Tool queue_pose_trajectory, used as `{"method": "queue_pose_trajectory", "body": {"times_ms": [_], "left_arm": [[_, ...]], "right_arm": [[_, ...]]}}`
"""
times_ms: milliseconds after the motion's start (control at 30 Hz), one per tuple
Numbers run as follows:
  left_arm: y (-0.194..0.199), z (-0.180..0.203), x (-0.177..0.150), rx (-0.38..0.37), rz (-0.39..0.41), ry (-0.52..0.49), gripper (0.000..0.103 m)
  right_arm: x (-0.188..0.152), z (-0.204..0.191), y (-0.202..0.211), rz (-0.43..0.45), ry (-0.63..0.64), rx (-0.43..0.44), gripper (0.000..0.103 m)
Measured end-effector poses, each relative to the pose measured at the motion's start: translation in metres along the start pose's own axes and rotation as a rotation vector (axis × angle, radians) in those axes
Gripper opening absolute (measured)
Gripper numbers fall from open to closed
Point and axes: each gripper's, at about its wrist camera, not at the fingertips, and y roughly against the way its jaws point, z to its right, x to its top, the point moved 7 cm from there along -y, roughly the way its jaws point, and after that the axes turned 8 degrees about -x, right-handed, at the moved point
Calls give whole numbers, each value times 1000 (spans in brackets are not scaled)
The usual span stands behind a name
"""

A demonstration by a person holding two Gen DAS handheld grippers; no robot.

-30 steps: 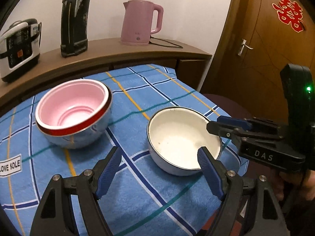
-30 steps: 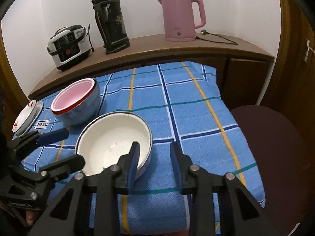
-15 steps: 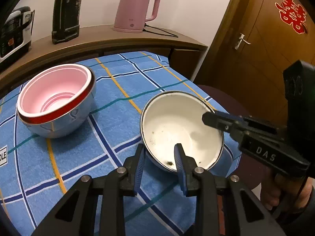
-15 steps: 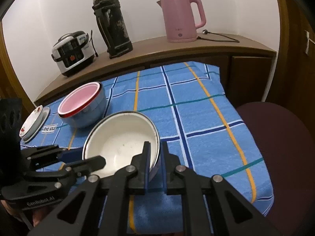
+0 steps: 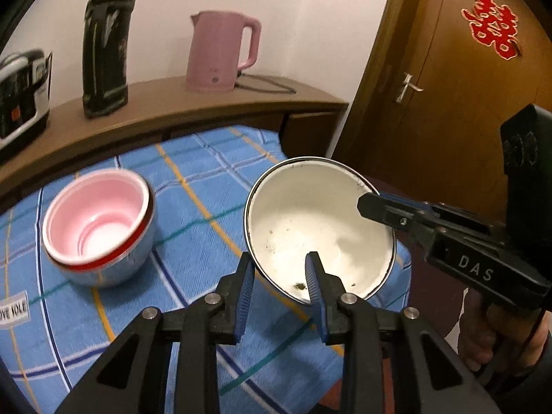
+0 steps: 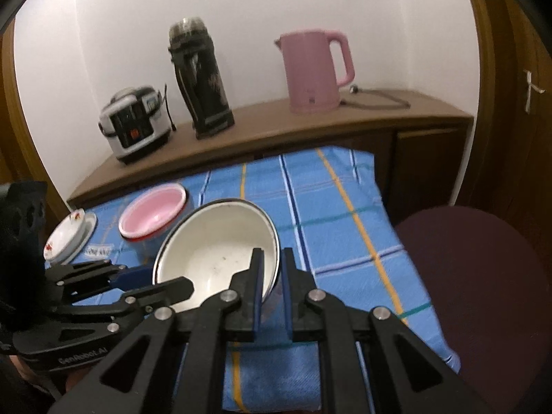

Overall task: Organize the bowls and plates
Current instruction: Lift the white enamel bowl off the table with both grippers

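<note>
At the far left of the right wrist view, two small plates (image 6: 70, 238) are seen stacked at the table (image 6: 348, 207) edge, untouched. Next to them, the pink bowl (image 5: 98, 217) is seen resting on the blue cloth, nested in a red-rimmed bowl. Further right, the white bowl (image 5: 317, 227) is held at both sides: its near rim is pinched by the left gripper (image 5: 281, 293), one finger inside the bowl and one outside, and its opposite rim is clamped by the right gripper (image 6: 270, 289), whose fingers are drawn narrow on the wall. A second ago the left fingers were spread wide and the right fingers were only partly drawn in beside the bowl, which sat flat on the cloth; both pairs have just been closing, with the rim between them. The bowl is now seen tilted and, it is judged, raised off the cloth (its base cannot be seen in either view). The grasp step is therefore taken as done and the carry as begun. The likely target is judged to be the pink bowl, for stacking, though this is not shown. A slip is judged possible, since only the thin rim is gripped on each side.
</note>
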Motion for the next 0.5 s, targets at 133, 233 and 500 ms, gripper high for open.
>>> {"method": "queue_pose_trajectory", "body": {"times_ms": [133,233,500], "left_arm": [[4,4,16,-5,35,-12,33],[9,0,27,-4,57,-8,33],[30,-20,51,12,122,-6,33]], "right_arm": [[17,0,6,36,-5,-2,10],[26,-4,8,54,1,5,10],[51,-26,6,82,2,59,10]]}}
